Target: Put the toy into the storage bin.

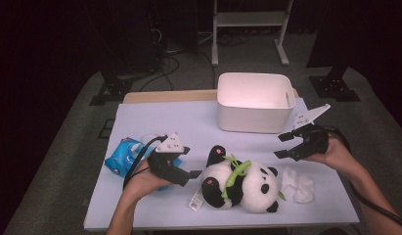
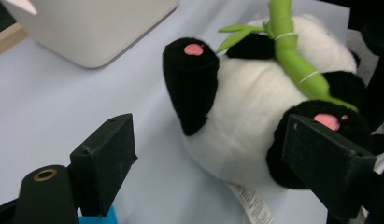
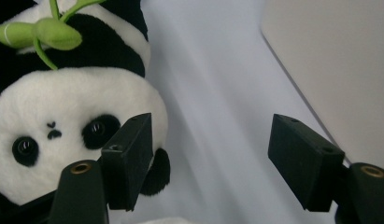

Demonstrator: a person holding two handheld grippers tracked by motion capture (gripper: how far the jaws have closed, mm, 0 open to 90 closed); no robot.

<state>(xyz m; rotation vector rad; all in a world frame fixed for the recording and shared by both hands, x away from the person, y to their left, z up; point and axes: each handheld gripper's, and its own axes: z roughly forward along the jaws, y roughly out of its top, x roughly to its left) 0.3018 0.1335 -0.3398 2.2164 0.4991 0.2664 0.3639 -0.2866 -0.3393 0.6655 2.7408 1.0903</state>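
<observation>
A black-and-white panda plush (image 1: 242, 183) with a green bamboo sprig lies on its back on the pale table (image 1: 164, 117), head toward the right. My left gripper (image 1: 189, 162) is just left of its feet, open, nothing between the jaws. In the left gripper view the panda (image 2: 255, 116) lies just past the open left gripper (image 2: 215, 158). My right gripper (image 1: 283, 146) hovers open, up and to the right of the panda's head. In the right gripper view the panda's face (image 3: 63, 107) is at the left of the open right gripper (image 3: 217, 163), with bare table between the jaws.
A white empty bin (image 1: 255, 103) stands at the back of the table, just behind the right gripper. A blue packet (image 1: 121, 156) lies under the left hand. A crumpled white cloth (image 1: 299, 185) sits right of the panda's head. A paper tag (image 1: 196, 199) trails from the panda.
</observation>
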